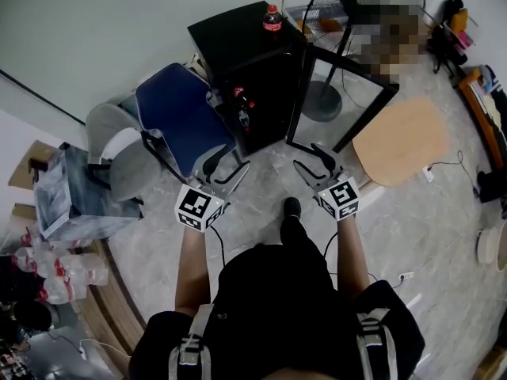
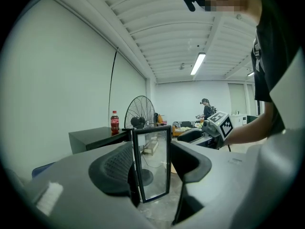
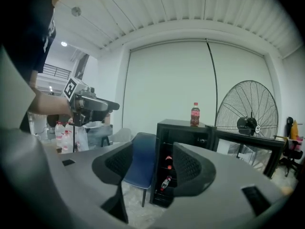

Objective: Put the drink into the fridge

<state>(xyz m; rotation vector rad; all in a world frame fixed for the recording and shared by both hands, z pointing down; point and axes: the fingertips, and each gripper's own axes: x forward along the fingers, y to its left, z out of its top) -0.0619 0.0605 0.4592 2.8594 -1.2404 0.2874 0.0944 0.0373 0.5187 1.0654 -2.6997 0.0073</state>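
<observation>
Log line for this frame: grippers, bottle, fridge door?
left gripper: open, empty | right gripper: open, empty | bottle: upright on top of fridge | fridge door: open

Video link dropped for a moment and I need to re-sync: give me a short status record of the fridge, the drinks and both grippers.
fridge: black, on the floor ahead, next to the blue chair
door: glass, swung open
top bottle: upright on the fridge, red cap, untouched
shelf bottles: several already inside
left gripper: jaws apart, empty
right gripper: jaws apart, empty
task state: top bottle not yet picked up
</observation>
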